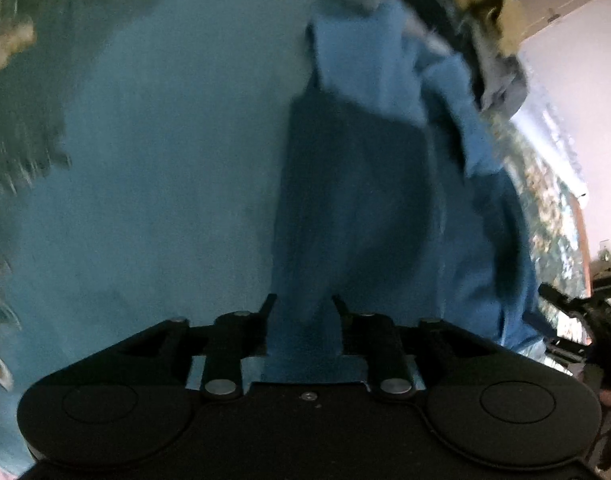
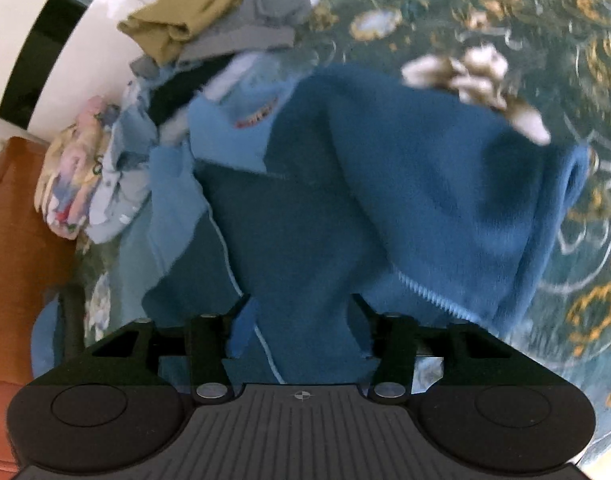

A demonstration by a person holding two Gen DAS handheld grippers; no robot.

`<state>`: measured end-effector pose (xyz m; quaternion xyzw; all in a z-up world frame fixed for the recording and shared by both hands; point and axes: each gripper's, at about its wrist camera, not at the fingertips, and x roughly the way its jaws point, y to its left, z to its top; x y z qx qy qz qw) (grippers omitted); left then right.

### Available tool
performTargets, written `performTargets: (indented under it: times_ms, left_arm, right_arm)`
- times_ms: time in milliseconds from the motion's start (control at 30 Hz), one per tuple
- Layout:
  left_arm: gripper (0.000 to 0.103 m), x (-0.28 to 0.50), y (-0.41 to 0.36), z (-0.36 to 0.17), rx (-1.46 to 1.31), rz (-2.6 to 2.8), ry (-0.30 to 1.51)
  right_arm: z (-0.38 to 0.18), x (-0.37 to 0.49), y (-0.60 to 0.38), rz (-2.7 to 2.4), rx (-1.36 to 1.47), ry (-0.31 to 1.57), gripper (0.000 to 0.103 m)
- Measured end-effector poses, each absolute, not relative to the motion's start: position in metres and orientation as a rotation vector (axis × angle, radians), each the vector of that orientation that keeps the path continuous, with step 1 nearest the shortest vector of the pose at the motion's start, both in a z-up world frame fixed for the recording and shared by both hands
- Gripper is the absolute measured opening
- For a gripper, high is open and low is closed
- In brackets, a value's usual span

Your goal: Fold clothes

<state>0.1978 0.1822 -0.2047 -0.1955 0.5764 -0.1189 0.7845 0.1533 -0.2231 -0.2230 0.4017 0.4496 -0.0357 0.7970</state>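
The blue fleece zip jacket [image 2: 385, 184] lies on the floral-patterned surface [image 2: 545, 20], just beside the heap of mixed clothes [image 2: 193, 52]. The left gripper [image 1: 303, 304] and the right gripper [image 2: 299, 304] each clamp a fold of the jacket between their fingers.

A dark green floral-patterned cover [image 2: 505, 20] spreads beneath everything. A white wall [image 2: 101, 64] stands behind, with an orange-brown cushion [image 2: 13, 240] beside it.
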Motion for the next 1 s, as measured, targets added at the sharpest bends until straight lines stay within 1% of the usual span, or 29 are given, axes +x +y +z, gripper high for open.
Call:
performTargets:
  times_ms: [33, 67, 100, 133, 200, 233, 267, 300, 333, 400, 467, 500, 667, 767, 800, 933, 1000]
  left_arm:
    - [0.036, 0.202, 0.184, -0.196, -0.423, -0.262, 1.224]
    - [0.041, 0.211, 0.180, -0.191, -0.435, -0.271, 1.205]
    - [0.043, 0.220, 0.176, -0.185, -0.446, -0.280, 1.186]
    - [0.046, 0.229, 0.172, -0.180, -0.458, -0.289, 1.167]
    - [0.063, 0.248, 0.158, -0.173, -0.477, -0.312, 1.132]
    - [0.066, 0.259, 0.149, -0.170, -0.484, -0.325, 1.117]
    - [0.076, 0.272, 0.135, -0.169, -0.487, -0.355, 1.102]
    - [0.082, 0.285, 0.121, -0.169, -0.491, -0.385, 1.088]
    - [0.084, 0.298, 0.105, -0.169, -0.490, -0.420, 1.084]
    - [0.092, 0.322, 0.074, -0.174, -0.502, -0.463, 1.086]
    - [0.093, 0.346, 0.044, -0.186, -0.548, -0.485, 1.111]
    - [0.093, 0.357, 0.029, -0.193, -0.572, -0.497, 1.127]
    - [0.092, 0.406, -0.025, -0.227, -0.540, -0.418, 1.232]
    - [0.092, 0.422, -0.039, -0.245, -0.562, -0.377, 1.296]
    - [0.091, 0.426, -0.043, -0.249, -0.562, -0.371, 1.306]
    - [0.091, 0.442, -0.060, -0.266, -0.567, -0.351, 1.324]
    - [0.091, 0.450, -0.065, -0.278, -0.597, -0.344, 1.353]
  right_arm:
    - [-0.222, 0.153, -0.225, -0.086, 0.863, 0.962, 0.063]
    - [-0.222, 0.152, -0.228, -0.097, 0.866, 0.960, 0.075]
    - [-0.222, 0.151, -0.230, -0.109, 0.869, 0.958, 0.081]
    - [-0.223, 0.150, -0.232, -0.123, 0.877, 0.958, 0.081]
    - [-0.226, 0.145, -0.237, -0.156, 0.901, 0.962, 0.082]
    - [-0.228, 0.143, -0.239, -0.173, 0.913, 0.965, 0.082]
    - [-0.229, 0.140, -0.242, -0.181, 0.918, 0.965, 0.083]
    - [-0.229, 0.137, -0.245, -0.184, 0.920, 0.963, 0.085]
    - [-0.230, 0.134, -0.249, -0.187, 0.917, 0.962, 0.086]
    - [-0.230, 0.129, -0.258, -0.193, 0.905, 0.961, 0.088]
    - [-0.230, 0.123, -0.267, -0.199, 0.894, 0.960, 0.094]
    - [-0.231, 0.120, -0.271, -0.202, 0.889, 0.959, 0.094]
    - [-0.235, 0.104, -0.296, -0.233, 0.887, 0.975, 0.094]
    - [-0.248, 0.096, -0.311, -0.236, 0.943, 1.010, 0.091]
    - [-0.254, 0.095, -0.315, -0.236, 0.971, 1.020, 0.088]
    - [-0.273, 0.096, -0.322, -0.207, 1.081, 1.034, 0.083]
    - [-0.284, 0.098, -0.322, -0.172, 1.121, 1.047, 0.073]
